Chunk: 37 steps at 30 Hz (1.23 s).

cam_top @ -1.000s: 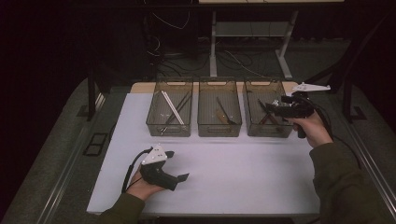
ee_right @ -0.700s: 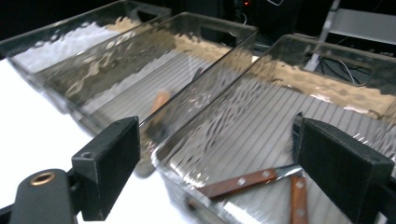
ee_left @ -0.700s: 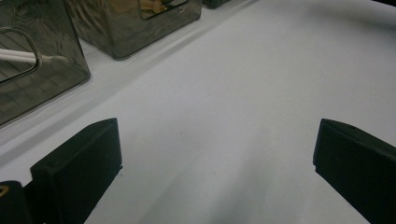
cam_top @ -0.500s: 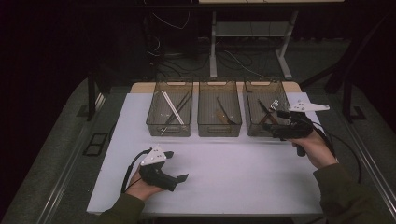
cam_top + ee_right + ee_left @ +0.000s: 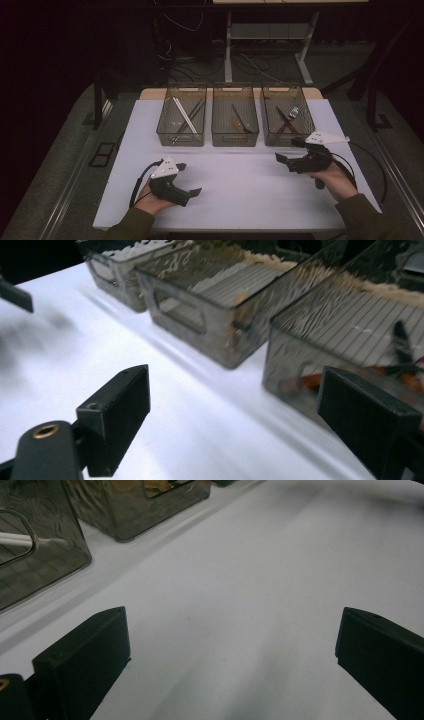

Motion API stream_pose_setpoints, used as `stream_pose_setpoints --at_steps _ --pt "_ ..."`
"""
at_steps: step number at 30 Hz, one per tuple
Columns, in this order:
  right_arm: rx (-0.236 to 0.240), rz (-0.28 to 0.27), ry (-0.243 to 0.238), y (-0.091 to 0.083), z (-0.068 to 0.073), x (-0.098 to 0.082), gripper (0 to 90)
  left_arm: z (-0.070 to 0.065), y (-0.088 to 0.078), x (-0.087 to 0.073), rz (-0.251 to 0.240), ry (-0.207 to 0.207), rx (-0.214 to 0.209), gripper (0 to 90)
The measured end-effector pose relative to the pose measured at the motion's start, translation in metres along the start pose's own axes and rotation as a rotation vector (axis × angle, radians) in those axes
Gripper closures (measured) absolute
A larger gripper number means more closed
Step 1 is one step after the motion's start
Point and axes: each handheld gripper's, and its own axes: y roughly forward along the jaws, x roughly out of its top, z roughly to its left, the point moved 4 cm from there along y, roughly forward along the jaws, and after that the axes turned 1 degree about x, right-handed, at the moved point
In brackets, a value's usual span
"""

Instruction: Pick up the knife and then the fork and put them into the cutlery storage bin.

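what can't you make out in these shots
- Items in the right bin, high view: too small and dim to name.
- Middle bin contents, right gripper view: blurred behind the ribbed smoky wall.
- Left bin, left gripper view: cut off by the frame edge; just a white stick shows.

A white table (image 5: 240,190) carries three smoky clear bins in a row along its far edge. The left bin (image 5: 181,121), the middle bin (image 5: 235,120) and the right bin (image 5: 286,120) stand just beside one another, each holding a few utensils, with bare tabletop in front.
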Motion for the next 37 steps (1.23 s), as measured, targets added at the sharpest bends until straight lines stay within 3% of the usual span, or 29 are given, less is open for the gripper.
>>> stream_pose_setpoints --at_steps 14,20,26,37 --pt "0.047 0.035 -0.002 -0.010 0.024 -0.037 14.0 -0.001 -0.001 0.001 -0.001 0.006 -0.005 0.0" --pt "0.065 0.037 -0.027 -0.015 0.033 -0.047 14.0 -0.002 -0.002 0.001 0.000 0.005 -0.007 0.0" --pt "0.049 0.066 -0.036 -0.014 0.030 -0.058 14.0 -0.002 -0.002 0.001 0.000 0.005 -0.008 0.0" --pt "0.046 0.064 -0.027 -0.015 0.026 -0.060 14.0 -0.002 -0.002 0.001 -0.001 0.007 -0.006 0.0"
